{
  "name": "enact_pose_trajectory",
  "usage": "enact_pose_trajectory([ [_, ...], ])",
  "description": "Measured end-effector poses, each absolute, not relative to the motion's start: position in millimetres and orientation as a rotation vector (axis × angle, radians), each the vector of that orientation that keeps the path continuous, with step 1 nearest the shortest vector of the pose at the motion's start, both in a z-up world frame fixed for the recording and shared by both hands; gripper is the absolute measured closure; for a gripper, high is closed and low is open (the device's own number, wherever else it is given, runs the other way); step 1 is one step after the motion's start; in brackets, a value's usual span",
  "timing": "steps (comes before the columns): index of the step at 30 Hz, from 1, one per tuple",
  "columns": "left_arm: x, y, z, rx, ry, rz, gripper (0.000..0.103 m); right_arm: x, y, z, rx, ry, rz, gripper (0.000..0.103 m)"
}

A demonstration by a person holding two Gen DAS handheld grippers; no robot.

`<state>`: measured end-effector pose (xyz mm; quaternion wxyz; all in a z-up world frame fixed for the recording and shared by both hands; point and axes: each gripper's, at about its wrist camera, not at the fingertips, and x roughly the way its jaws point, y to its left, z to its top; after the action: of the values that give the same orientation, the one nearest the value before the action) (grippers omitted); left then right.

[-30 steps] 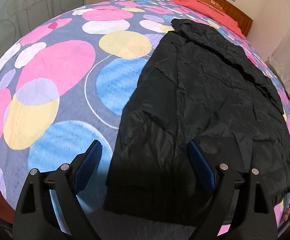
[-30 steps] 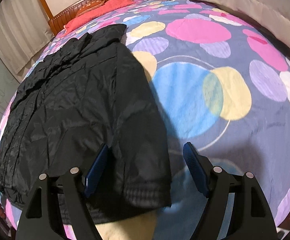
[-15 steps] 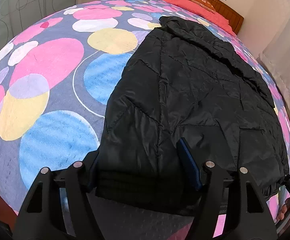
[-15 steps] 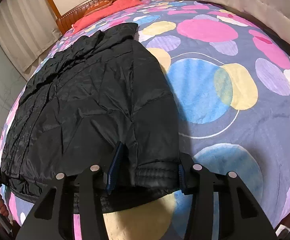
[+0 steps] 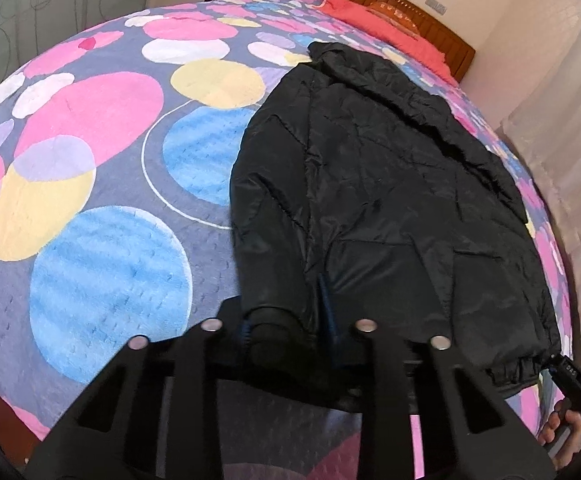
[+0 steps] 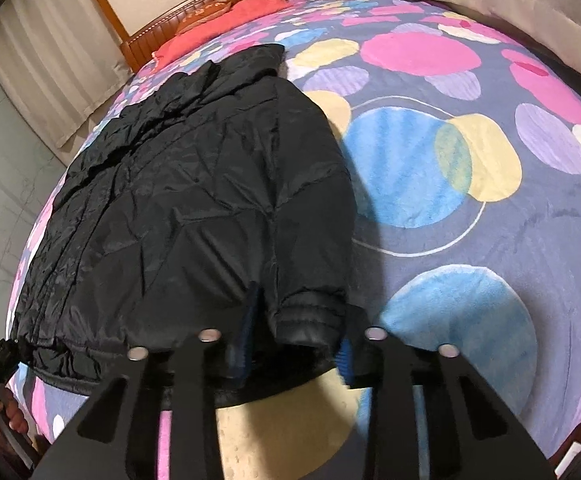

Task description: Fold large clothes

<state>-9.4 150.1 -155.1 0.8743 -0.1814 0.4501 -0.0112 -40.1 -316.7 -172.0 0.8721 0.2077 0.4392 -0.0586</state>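
A black puffer jacket (image 5: 390, 184) lies spread on the bed with its collar toward the headboard; it also shows in the right wrist view (image 6: 194, 196). My left gripper (image 5: 286, 324) is shut on the cuff of the jacket's left sleeve (image 5: 270, 328), at the near edge of the bed. My right gripper (image 6: 298, 336) is closed around the ribbed cuff of the right sleeve (image 6: 310, 316). Each sleeve lies along its side of the jacket body.
The bed cover (image 5: 102, 200) has big pink, blue and yellow circles. A wooden headboard (image 5: 390, 12) and red pillow (image 5: 386, 28) are at the far end. Curtains and walls flank the bed. The other hand and gripper show at the frame edge (image 5: 574, 392).
Both grippers moved forward onto the sleeve cuffs and closed from wide open to clamped on them.
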Motion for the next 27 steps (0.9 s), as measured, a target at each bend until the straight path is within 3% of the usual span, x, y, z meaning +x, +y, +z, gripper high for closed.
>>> enact_pose_trajectory([
  [2,-12.8,151.1,-151.0,-0.394,0.922,-0.036,0.087,-42.6,-315.5,-168.1,0.437,0.906,-0.111,0.086],
  [5,-20.0,153.7,-142.1,-0.411,0.895,-0.055,0.09,-47.7,-316.2,-162.9,0.458,0.897,-0.092,0.088],
  [17,-47.1,160.8,-115.5,-0.435,0.85,-0.081,0.091,-63.9,-330.6,-143.2,0.597,0.839,-0.002,0.09],
  [27,-7.2,163.3,-42.8,-0.459,0.694,-0.175,0.091,-18.7,-328.1,-91.3,0.74,0.709,0.229,0.091],
])
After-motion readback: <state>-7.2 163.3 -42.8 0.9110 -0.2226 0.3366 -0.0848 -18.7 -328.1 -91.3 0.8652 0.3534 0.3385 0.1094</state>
